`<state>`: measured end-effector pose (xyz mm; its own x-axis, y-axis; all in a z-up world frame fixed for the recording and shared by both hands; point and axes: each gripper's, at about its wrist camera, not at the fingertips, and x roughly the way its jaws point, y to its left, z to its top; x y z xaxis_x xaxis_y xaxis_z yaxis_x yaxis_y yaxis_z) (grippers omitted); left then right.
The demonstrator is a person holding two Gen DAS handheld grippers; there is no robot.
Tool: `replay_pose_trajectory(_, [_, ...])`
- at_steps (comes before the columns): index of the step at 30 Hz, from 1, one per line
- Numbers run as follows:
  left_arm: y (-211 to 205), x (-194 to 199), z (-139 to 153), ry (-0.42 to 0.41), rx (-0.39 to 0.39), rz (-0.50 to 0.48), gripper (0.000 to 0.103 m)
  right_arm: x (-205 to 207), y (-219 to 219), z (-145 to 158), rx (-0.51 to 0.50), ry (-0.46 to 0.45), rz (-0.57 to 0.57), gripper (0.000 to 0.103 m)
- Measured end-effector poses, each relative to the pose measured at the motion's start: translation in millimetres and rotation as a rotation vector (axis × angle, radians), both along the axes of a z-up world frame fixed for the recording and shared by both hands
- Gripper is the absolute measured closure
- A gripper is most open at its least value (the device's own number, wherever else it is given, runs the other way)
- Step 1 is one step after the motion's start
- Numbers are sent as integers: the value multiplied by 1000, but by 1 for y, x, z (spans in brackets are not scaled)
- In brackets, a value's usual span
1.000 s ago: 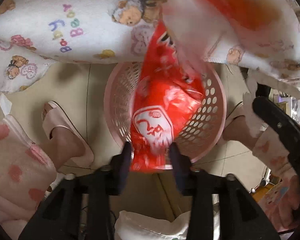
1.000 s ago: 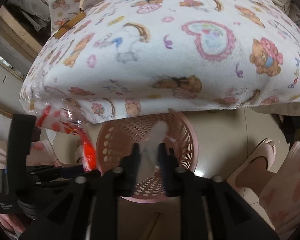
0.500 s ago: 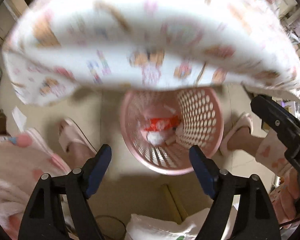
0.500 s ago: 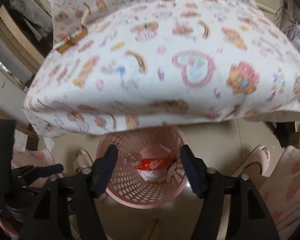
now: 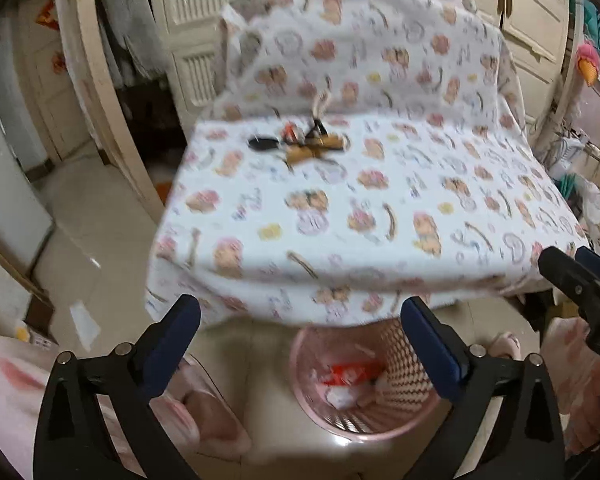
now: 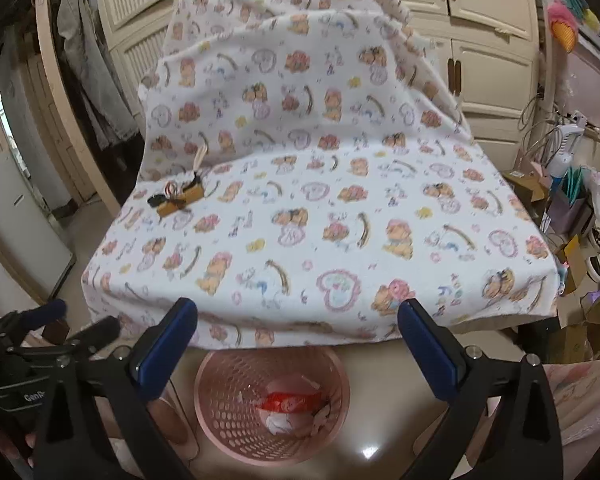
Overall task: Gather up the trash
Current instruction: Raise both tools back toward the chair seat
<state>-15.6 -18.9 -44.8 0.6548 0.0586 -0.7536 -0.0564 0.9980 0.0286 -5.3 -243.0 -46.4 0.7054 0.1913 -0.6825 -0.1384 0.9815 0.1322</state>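
Here the left tool (image 5: 300, 344) stands wide open with nothing between its blue-padded fingers (image 5: 432, 354), touching nothing. The right tool (image 6: 298, 346) is spread just as wide and equally bare. Below both, on the tiled floor (image 5: 100, 216), sits the pink perforated basket (image 6: 224, 396), part of its mouth tucked under the near edge of the desk (image 6: 300, 216), which is draped in a bear-printed cloth. Inside the basket lies the red wrapper (image 6: 290, 402) on top of crumpled white paper (image 6: 280, 424); the other scraps beside them are too small to identify. Near the far left corner of the desk rests a small brown bundle (image 6: 180, 200) with cord and dark bits, blurred in the left view and hard to make out. In the left wrist view the desk edge hides the far side of the basket's rim.
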Motion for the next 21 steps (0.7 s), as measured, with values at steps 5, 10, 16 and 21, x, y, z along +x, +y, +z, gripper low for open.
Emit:
replay_pose_trajectory(5, [3, 2, 23, -60, 13, -28, 3, 0, 3, 7, -14, -17, 35, 3])
replay_pose_trajectory(10, [19, 7, 80, -234, 66, -18, 1, 1, 9, 24, -2, -49, 75, 3])
replay_pose_trajectory(16, [40, 55, 115, -246, -5, -39, 1, 11, 23, 53, -11, -123, 87, 3])
replay_pose_trajectory(21, [59, 87, 97, -168, -19, -3, 1, 24, 35, 60, -13, -123, 99, 6])
